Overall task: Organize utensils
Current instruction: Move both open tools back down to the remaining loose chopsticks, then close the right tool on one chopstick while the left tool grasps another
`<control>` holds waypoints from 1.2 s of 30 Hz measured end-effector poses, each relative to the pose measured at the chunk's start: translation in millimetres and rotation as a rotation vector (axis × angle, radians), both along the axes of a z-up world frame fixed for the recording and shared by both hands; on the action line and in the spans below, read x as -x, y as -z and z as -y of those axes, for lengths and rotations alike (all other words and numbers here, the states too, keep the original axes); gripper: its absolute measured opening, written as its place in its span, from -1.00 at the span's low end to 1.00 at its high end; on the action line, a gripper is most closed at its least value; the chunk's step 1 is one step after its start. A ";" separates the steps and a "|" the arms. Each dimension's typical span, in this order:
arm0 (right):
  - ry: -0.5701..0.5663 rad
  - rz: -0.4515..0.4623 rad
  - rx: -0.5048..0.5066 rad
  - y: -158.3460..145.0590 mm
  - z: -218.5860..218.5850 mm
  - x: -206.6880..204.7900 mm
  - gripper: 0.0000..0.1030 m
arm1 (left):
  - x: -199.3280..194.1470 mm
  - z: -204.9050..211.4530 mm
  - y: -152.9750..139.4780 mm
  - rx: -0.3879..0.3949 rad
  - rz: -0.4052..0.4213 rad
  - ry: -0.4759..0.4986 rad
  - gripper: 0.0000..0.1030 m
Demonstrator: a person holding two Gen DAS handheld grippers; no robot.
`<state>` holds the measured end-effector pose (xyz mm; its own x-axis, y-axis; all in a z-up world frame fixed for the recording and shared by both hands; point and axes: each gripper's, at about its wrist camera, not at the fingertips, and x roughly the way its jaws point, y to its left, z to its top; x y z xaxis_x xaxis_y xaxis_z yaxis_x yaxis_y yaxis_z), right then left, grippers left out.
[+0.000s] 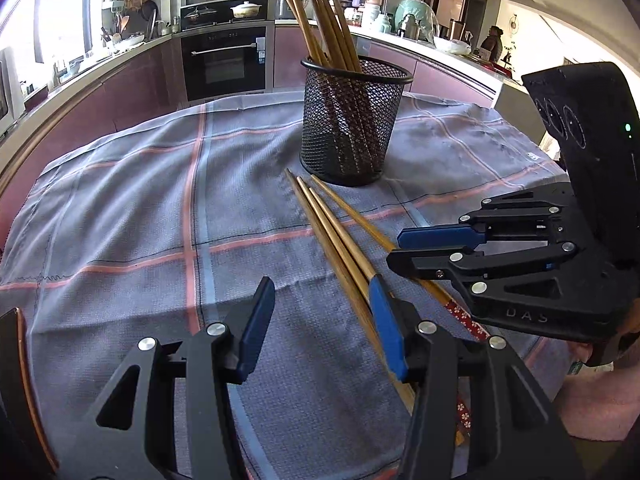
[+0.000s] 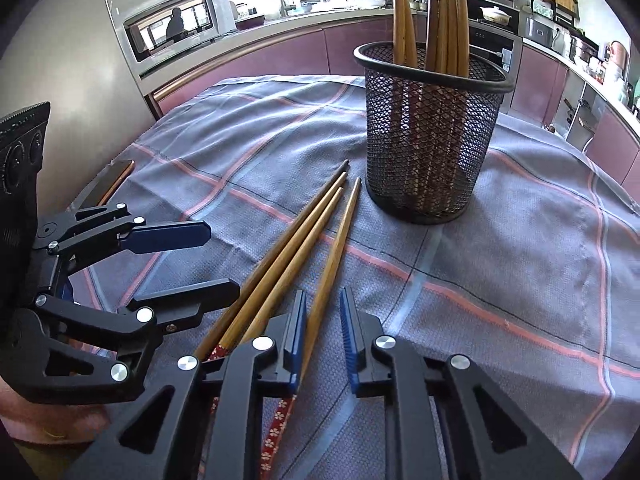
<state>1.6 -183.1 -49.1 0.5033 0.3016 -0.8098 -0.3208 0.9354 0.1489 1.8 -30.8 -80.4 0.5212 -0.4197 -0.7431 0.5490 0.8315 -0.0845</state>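
In the left wrist view, four loose chopsticks lie on the cloth-covered tabletop, fanned out just in front of the black mesh holder that stands toward the far edge with more chopsticks upright inside. The left claw is released, jaws wide apart, its right pad beside the nearest stick; the right claw hovers over the outermost stick with a small gap between its jaws. In the right wrist view, the right claw straddles the rightmost chopstick but its pads do not look closed on it, so it counts as released; the left claw is open beside the others. These sticks look light, stiff and smooth, likely to roll or pivot; a grip near the thicker patterned end seems safest.
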 end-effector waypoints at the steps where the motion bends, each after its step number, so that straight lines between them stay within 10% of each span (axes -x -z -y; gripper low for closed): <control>1: 0.001 -0.001 0.001 0.0 0.6 -0.2 -0.77 | -1.6 1.7 1.7 -0.007 -0.003 -0.001 -0.10; 20: 0.013 0.020 0.049 -1.1 -3.0 -8.1 -0.75 | -22.4 13.9 6.9 -0.081 -0.050 0.006 -0.29; 36: 0.011 0.015 0.007 -3.9 6.8 -9.0 -0.90 | -39.5 15.4 7.9 -0.037 -0.099 -0.065 -0.83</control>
